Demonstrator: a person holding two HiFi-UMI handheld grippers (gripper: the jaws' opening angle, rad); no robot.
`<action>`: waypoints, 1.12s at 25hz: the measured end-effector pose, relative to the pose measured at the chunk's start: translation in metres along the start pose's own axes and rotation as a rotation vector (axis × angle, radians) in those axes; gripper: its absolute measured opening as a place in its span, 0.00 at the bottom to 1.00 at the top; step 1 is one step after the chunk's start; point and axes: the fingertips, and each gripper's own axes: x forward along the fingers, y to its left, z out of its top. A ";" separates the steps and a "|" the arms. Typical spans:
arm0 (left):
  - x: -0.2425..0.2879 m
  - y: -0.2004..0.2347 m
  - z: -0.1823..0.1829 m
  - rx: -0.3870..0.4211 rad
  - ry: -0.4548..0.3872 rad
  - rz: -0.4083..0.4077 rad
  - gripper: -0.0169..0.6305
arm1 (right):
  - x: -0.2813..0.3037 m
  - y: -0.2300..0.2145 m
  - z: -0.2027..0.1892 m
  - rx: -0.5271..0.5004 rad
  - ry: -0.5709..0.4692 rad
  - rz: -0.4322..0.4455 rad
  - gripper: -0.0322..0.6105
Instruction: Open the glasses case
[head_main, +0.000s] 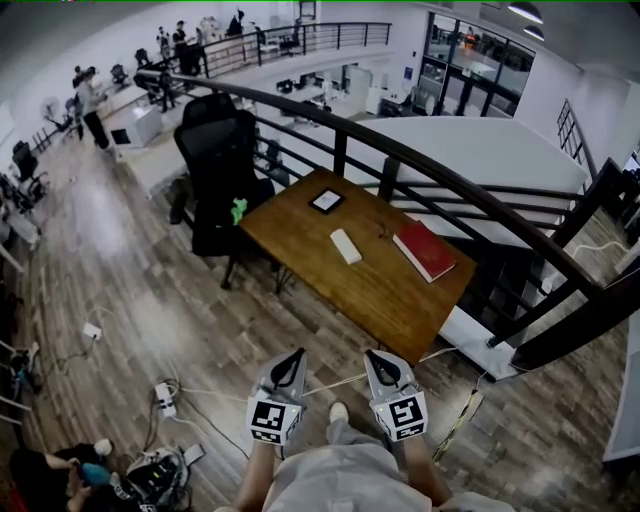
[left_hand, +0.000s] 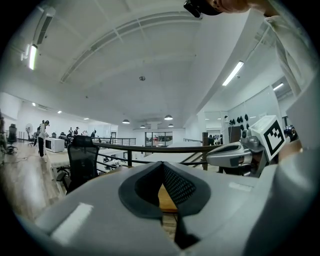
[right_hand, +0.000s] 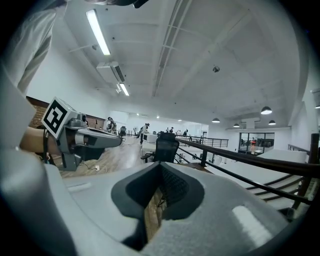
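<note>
**Both grippers empty, case well ahead on the desk**

Nearest you are the two grippers, held out side by side above the floor. On the left gripper the fingers are pressed together at the tips, with nothing between them. The right gripper is the same: its fingers meet and pinch nothing. Both point toward the desk, and neither is over it yet.

The case lies flat near the middle of the desk. It is a pale oblong with bare wood all round it. A red book lies near it on the right, a dark-framed pad sits toward the far corner, and a black chair stands off the left end. A dark rail runs behind.

The case looks like a hard, smooth shell, so expect it to be light, stiff and quick to skate on the wood if you push it from one side only. You'll probably want one gripper across its width to pin the lower half. The other can then take the lid's long edge, opposite the hinge, and lift. From here you can't tell which side the seam or hinge faces, so check that up close first.
</note>
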 end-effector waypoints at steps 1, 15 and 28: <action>0.011 0.004 0.004 0.001 -0.006 -0.001 0.06 | 0.008 -0.008 0.002 -0.003 -0.002 0.001 0.05; 0.141 0.023 0.009 0.004 0.030 0.008 0.06 | 0.086 -0.116 -0.015 0.031 0.038 0.028 0.05; 0.197 0.053 0.013 0.001 0.044 0.035 0.06 | 0.141 -0.155 -0.018 0.055 0.042 0.055 0.05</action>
